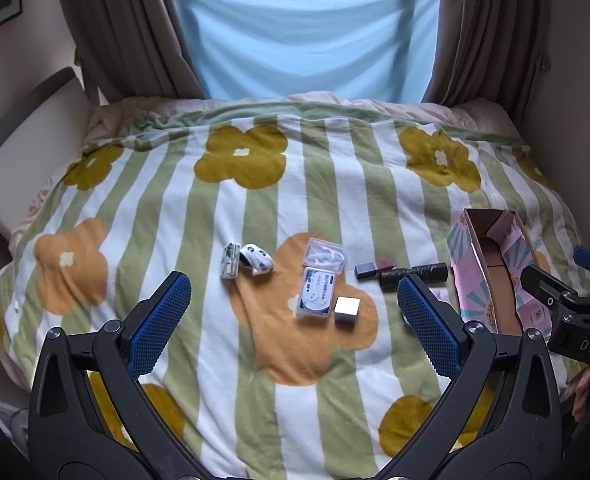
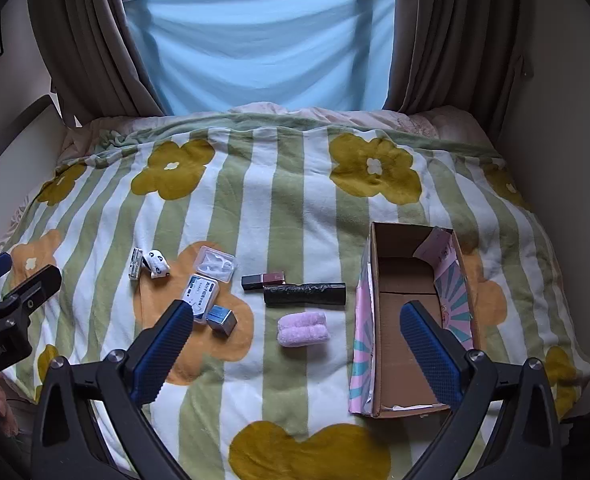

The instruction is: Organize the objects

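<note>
Partly hidden behind the wide, empty left gripper [image 1: 295, 312], one black roll [image 1: 415, 274]; right gripper [image 2: 295, 340] wide, empty; one box [image 2: 411, 406].

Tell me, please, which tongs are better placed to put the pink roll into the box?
Probably the right tongs: open and empty, they frame the pink roll, with the open box just beside it. In the left wrist view that roll is hidden.

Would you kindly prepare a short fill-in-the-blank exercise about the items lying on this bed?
1. The cardboard box on the blanket is ____ inside.
2. The fluffy roll near the box is ____ in colour.
3. The black roll lies between the lipstick and the ____ roll.
4. Both the left tool and right tool are ____.

Missing words: empty; pink; fluffy; open
</note>
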`<state>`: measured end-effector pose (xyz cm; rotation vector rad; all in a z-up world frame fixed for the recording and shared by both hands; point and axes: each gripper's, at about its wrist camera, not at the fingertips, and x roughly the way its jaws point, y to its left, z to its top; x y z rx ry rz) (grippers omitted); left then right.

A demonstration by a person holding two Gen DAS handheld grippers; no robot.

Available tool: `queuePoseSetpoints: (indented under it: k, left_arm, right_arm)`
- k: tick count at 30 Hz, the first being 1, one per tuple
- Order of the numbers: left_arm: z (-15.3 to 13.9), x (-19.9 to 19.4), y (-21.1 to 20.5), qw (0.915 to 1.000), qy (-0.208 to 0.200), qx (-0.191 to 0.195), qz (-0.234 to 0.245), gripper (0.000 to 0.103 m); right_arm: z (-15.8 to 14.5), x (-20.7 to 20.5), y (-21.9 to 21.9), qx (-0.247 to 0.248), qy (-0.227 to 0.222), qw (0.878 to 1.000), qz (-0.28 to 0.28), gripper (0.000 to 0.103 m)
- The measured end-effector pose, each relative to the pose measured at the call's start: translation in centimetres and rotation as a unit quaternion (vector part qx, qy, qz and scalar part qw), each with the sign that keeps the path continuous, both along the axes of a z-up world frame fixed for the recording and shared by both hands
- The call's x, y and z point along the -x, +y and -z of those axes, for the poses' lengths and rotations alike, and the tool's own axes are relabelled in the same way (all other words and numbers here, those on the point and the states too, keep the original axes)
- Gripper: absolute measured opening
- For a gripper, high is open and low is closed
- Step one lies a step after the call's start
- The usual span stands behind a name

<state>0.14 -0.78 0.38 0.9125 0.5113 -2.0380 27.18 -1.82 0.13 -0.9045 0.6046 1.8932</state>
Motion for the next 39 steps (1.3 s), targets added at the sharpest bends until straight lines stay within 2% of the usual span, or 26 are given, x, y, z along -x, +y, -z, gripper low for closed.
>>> queuePoseSetpoints:
  k: [4, 5, 7, 8, 9, 11, 13, 14, 17, 18, 19, 20, 21, 22, 24, 25, 26, 27, 29, 31, 32, 33, 34, 37, 38, 39]
  left_arm:
    - [0.26, -0.21, 0.03, 0.9996, -0.006, 0.001, -0.029, 0.102]
    - [0.29, -0.25, 0.06, 0.9966, -0.008, 0.002, -0.082, 0.102]
    - [0.33, -0.26, 0.07, 0.9963, -0.009, 0.001, -0.086, 0.102]
    - [0.32, -0.25, 0.05, 0.9921, -0.01, 0.001, -0.125, 0.102]
    - [0.37, -0.28, 0.04, 0.9918, -0.01, 0.0, -0.127, 0.103]
    - [0.43, -0.27, 0.09, 0.9758, -0.011, -0.001, -0.218, 0.102]
    - [0.5, -0.19, 0.04, 0.9742, -0.013, -0.002, -0.225, 0.103]
    - [0.54, -0.17, 0.05, 0.9585, -0.015, -0.003, -0.285, 0.103]
    - [0.58, -0.14, 0.05, 0.9543, -0.016, -0.005, -0.298, 0.102]
    - [0.56, -0.17, 0.05, 0.9329, -0.016, -0.006, -0.36, 0.103]
    - [0.52, -0.21, 0.03, 0.9278, -0.016, -0.006, -0.373, 0.103]
    - [0.52, -0.22, 0.03, 0.9045, -0.016, -0.007, -0.426, 0.103]
    - [0.51, -0.21, 0.0, 0.8854, -0.016, -0.008, -0.465, 0.102]
    - [0.49, -0.24, -0.01, 0.8843, -0.017, -0.008, -0.467, 0.102]
    - [0.48, -0.28, 0.01, 0.8474, -0.016, -0.008, -0.531, 0.102]
    - [0.49, -0.29, 0.03, 0.8458, -0.016, -0.009, -0.533, 0.103]
    - [0.48, -0.3, 0.04, 0.8264, -0.016, -0.008, -0.563, 0.102]
    - [0.47, -0.33, 0.05, 0.8169, -0.015, -0.009, -0.577, 0.103]
    - [0.46, -0.36, 0.07, 0.815, -0.014, -0.009, -0.579, 0.102]
    - [0.47, -0.32, 0.02, 0.7863, -0.013, -0.01, -0.618, 0.102]
    - [0.48, -0.31, 0.03, 0.7643, -0.013, -0.01, -0.645, 0.103]
    - [0.49, -0.33, 0.08, 0.7635, -0.013, -0.011, -0.646, 0.102]
    - [0.47, -0.35, 0.09, 0.7583, -0.013, -0.011, -0.652, 0.102]
    - [0.52, -0.42, 0.37, 0.7556, -0.013, -0.012, -0.655, 0.103]
    - [0.52, -0.4, 0.26, 0.7329, -0.012, -0.012, -0.68, 0.103]
    - [0.52, -0.4, 0.23, 0.7063, -0.011, -0.013, -0.708, 0.103]
  right_arm:
    - [0.03, -0.18, 0.03, 0.009, 0.014, 1.0, 0.005, 0.102]
    - [0.08, -0.2, 0.07, 0.009, 0.013, 1.0, 0.006, 0.102]
    - [0.13, -0.21, 0.1, 0.009, 0.01, 1.0, 0.009, 0.102]
    - [0.17, -0.22, 0.06, 0.008, 0.008, 1.0, 0.009, 0.102]
    - [0.18, -0.24, 0.07, 0.008, 0.007, 1.0, 0.011, 0.102]
    - [0.15, -0.26, 0.13, 0.008, 0.008, 1.0, 0.01, 0.102]
    - [0.15, -0.28, 0.09, 0.007, 0.008, 1.0, 0.009, 0.102]
    - [0.14, -0.29, 0.1, 0.007, 0.008, 1.0, 0.009, 0.102]
    - [0.12, -0.34, 0.14, 0.008, 0.008, 1.0, 0.007, 0.102]
    - [0.12, -0.36, 0.16, 0.008, 0.009, 1.0, 0.007, 0.102]
    - [0.13, -0.35, 0.16, 0.008, 0.009, 1.0, 0.006, 0.102]
    - [0.13, -0.34, 0.17, 0.009, 0.009, 1.0, 0.006, 0.102]
    - [0.14, -0.35, 0.15, 0.009, 0.01, 1.0, 0.006, 0.102]
    - [0.15, -0.34, 0.12, 0.008, 0.009, 1.0, 0.006, 0.102]
    - [0.14, -0.34, 0.17, 0.007, 0.008, 1.0, 0.005, 0.102]
    - [0.13, -0.25, 0.08, 0.006, 0.008, 1.0, 0.005, 0.102]
    - [0.1, -0.21, 0.01, 0.006, 0.009, 1.0, 0.004, 0.102]
    - [0.08, -0.2, 0.02, 0.007, 0.009, 1.0, 0.004, 0.102]
    - [0.06, -0.16, 0.04, 0.007, 0.011, 1.0, -0.005, 0.102]
    - [0.01, -0.09, 0.05, 0.007, 0.011, 1.0, -0.006, 0.102]
    - [0.02, -0.04, 0.06, 0.007, 0.011, 1.0, -0.006, 0.102]
    - [0.03, -0.13, 0.05, 0.007, 0.01, 1.0, -0.006, 0.102]
    - [0.04, -0.12, 0.02, 0.007, 0.01, 1.0, -0.006, 0.102]
    - [-0.01, -0.07, -0.03, 0.007, 0.011, 1.0, -0.008, 0.102]
    - [-0.02, -0.08, -0.03, 0.007, 0.012, 1.0, -0.008, 0.102]
    - [-0.07, -0.15, -0.07, 0.007, 0.013, 1.0, -0.008, 0.102]
